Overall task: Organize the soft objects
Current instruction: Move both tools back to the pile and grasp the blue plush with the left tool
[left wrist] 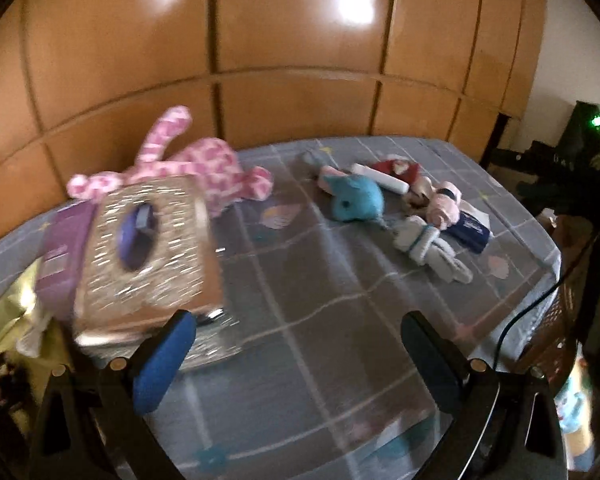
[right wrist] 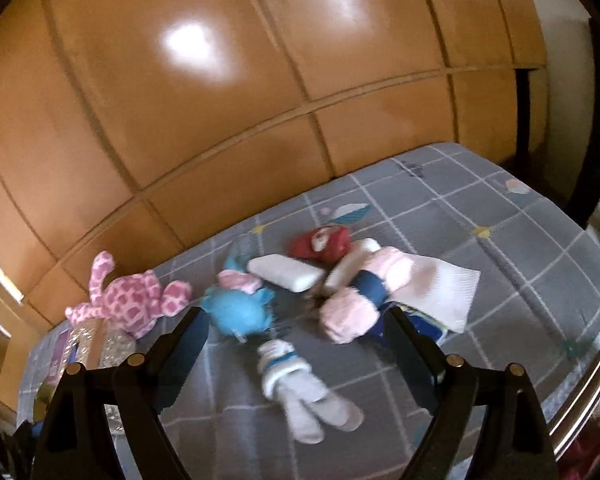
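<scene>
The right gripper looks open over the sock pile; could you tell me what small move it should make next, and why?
Probably lower the right gripper onto the white rolled socks: its jaws stand open and empty, and that bundle lies nearest between them on the grey bedsheet.

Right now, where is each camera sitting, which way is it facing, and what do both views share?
Left wrist: sits on the left hand-held gripper, looks down across the grey checked bedsheet toward the glittery silver tissue box; its open blue-padded fingers show.
Right wrist: sits on the right hand-held gripper, looks down at the rolled white socks; its open fingers show.
Shared: the pink spotted plush toy, blue plush toy, socks, bedsheet, and orange wooden panels.
</scene>
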`<state>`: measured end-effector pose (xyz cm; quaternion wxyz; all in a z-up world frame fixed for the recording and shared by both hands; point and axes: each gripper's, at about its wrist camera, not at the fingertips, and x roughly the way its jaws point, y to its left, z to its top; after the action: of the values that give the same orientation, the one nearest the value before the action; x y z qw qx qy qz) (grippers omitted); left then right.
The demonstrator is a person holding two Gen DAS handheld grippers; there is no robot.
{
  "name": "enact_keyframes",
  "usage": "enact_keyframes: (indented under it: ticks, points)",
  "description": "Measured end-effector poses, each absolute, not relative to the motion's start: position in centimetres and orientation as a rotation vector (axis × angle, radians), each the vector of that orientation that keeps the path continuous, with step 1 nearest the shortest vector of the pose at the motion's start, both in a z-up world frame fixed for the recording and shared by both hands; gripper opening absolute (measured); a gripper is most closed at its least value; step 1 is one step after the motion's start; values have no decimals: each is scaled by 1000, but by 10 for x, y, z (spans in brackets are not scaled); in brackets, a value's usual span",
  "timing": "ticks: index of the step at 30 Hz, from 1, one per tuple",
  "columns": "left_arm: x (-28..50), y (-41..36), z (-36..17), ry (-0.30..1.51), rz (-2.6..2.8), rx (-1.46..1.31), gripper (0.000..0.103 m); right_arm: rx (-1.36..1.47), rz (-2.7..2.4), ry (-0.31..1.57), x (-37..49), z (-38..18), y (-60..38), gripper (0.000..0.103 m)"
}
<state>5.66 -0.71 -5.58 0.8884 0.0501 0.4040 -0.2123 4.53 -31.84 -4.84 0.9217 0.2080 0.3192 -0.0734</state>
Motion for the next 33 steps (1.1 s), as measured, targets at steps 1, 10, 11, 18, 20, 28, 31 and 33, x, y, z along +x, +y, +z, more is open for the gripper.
enact_keyframes:
  ticks: [1,10,11,18,20,28,31,33]
  points:
    - [64,-16,-56,849,-433,102,103,428,-155,659,47,-51,-321,90]
    - [146,-78,-67,948,-420,89,102,514,-114,664,57,-71,-343,90]
    - [154,-84,-70,963,-426,83,102,525,-104,653,57,-71,-345,90]
    - [216,-136,-97,1043,-457,73,100,618,-66,613,52,-75,-356,90]
    - [226,-147,-100,1049,-472,82,100,631,-51,617,53,-76,-357,90]
    - [269,-179,-136,1156,-508,112,60,657,-16,621,53,-78,-358,90]
    - [266,-178,-133,1149,-530,83,52,668,-14,617,53,-79,-360,90]
    - [262,-173,-127,1135,-546,71,51,666,-16,621,54,-79,-359,90]
